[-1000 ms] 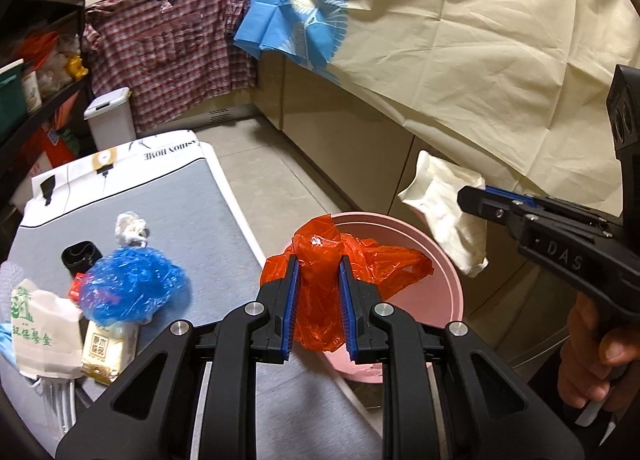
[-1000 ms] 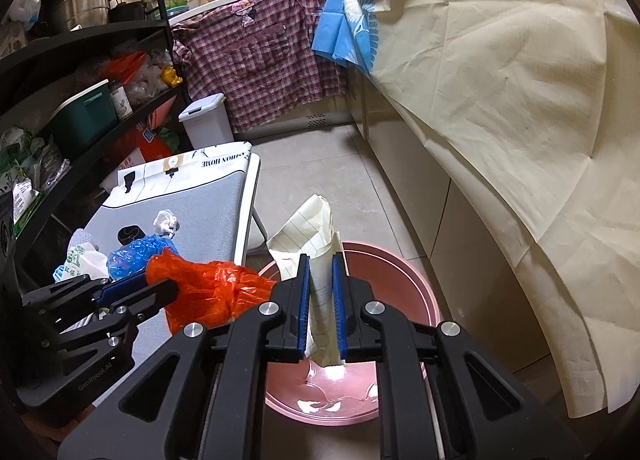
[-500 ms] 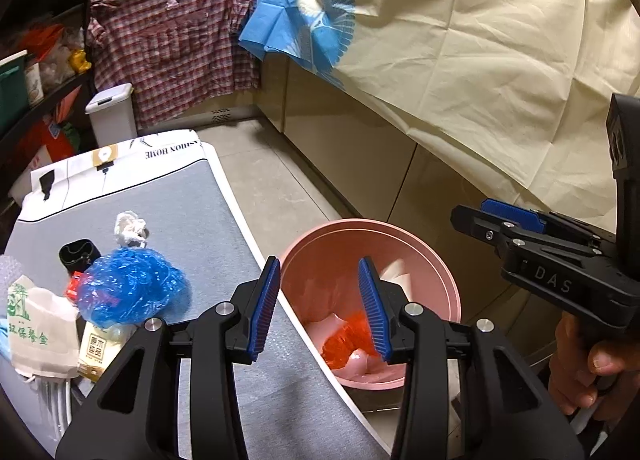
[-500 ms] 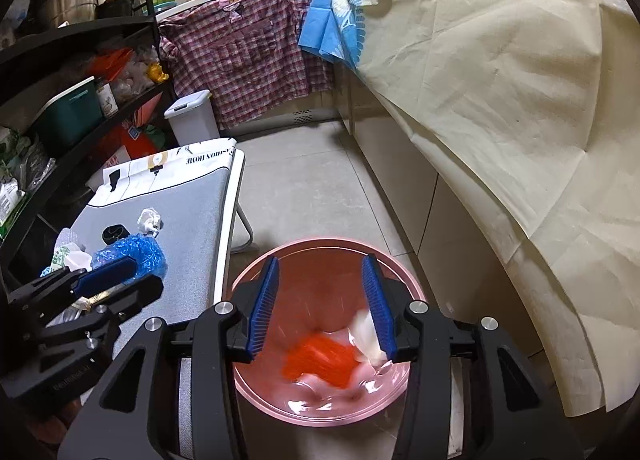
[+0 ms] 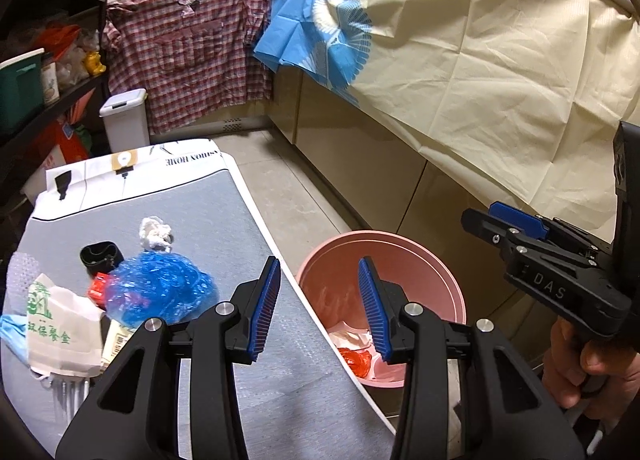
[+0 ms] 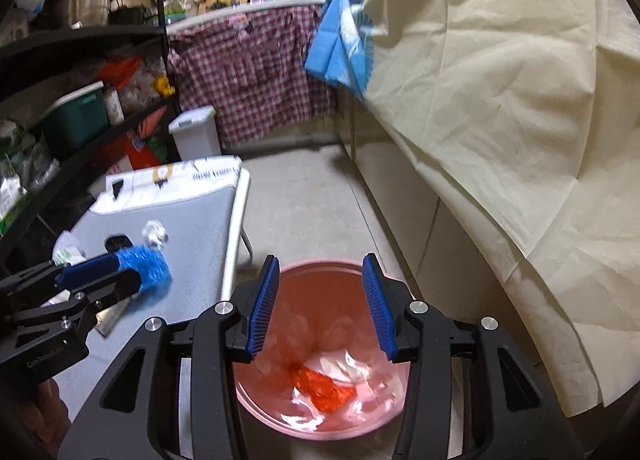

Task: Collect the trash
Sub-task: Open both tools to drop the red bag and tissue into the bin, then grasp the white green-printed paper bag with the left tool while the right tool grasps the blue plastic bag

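A pink bin (image 5: 400,244) stands on the floor beside the grey table (image 5: 192,204). Inside it lie a crumpled orange plastic bag (image 5: 356,360) and white paper (image 5: 352,336); the right wrist view shows the same orange bag (image 6: 324,384) and paper (image 6: 348,364) at the bin's bottom. My left gripper (image 5: 318,260) hangs open over the table edge and the bin rim, nothing between its pads. Straight above the bin (image 6: 320,300), my right gripper (image 6: 320,258) is open and empty. On the table lie a blue plastic bag (image 5: 160,288), a white tissue wad (image 5: 154,234) and a white printed paper bag (image 5: 60,332).
A black pouch (image 5: 100,256) and a small red item (image 5: 96,288) lie by the blue bag. Cabinets draped with a cream cloth (image 5: 480,80) run along the right. A white pedal bin (image 5: 124,120) and dark shelves (image 6: 80,100) stand at the far left.
Both grippers opened. The orange bag left my left gripper and the white paper left my right gripper; both now lie in the pink bin. The left gripper drew back slightly.
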### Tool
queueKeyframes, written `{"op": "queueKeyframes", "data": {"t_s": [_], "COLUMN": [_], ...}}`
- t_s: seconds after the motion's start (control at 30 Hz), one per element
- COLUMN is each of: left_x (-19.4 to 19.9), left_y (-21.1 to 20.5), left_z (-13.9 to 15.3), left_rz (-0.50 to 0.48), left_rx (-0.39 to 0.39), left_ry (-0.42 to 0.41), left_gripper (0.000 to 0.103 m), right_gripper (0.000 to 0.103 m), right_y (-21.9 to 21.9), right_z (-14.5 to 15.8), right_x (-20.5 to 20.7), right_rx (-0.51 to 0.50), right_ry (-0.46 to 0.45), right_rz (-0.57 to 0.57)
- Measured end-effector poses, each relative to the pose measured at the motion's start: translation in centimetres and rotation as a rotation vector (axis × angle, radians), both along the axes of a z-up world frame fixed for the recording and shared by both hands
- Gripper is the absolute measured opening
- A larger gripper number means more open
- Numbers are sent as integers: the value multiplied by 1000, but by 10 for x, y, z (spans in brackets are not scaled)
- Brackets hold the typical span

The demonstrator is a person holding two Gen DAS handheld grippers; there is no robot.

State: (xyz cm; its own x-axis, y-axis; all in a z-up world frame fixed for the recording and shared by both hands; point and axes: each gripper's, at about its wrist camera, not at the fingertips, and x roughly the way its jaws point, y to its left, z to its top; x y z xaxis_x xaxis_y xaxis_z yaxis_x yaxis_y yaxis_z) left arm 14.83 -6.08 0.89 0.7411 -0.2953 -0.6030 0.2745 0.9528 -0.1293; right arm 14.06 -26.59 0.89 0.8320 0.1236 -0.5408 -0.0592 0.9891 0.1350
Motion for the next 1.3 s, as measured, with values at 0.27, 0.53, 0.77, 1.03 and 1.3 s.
{"op": "queueKeyframes", "data": {"t_s": [0.27, 0.53, 0.77, 1.03, 1.3], "left_x": [-16, -32, -36, -31, -21], "left_y": [35, 97, 163, 208, 224], "left_z": [10, 19, 19, 5, -11], "left_rz": [43, 142, 278, 364, 381], "left_rx": [-11, -34, -60, -53, -55], "left_ry": [-27, -46, -37, -2, 35], "left_gripper": [41, 41, 40, 40, 40], "right_gripper": [43, 43, 42, 42, 42], "right_y": [17, 49, 96, 158, 211], "right_z": [9, 20, 27, 9, -19], "right_x": [-6, -12, -8, 8, 29], "right_rx": [31, 52, 66, 91, 61], "right_ry": [-33, -47, -66, -32, 16], "right_rz": [52, 125, 227, 340, 421]}}
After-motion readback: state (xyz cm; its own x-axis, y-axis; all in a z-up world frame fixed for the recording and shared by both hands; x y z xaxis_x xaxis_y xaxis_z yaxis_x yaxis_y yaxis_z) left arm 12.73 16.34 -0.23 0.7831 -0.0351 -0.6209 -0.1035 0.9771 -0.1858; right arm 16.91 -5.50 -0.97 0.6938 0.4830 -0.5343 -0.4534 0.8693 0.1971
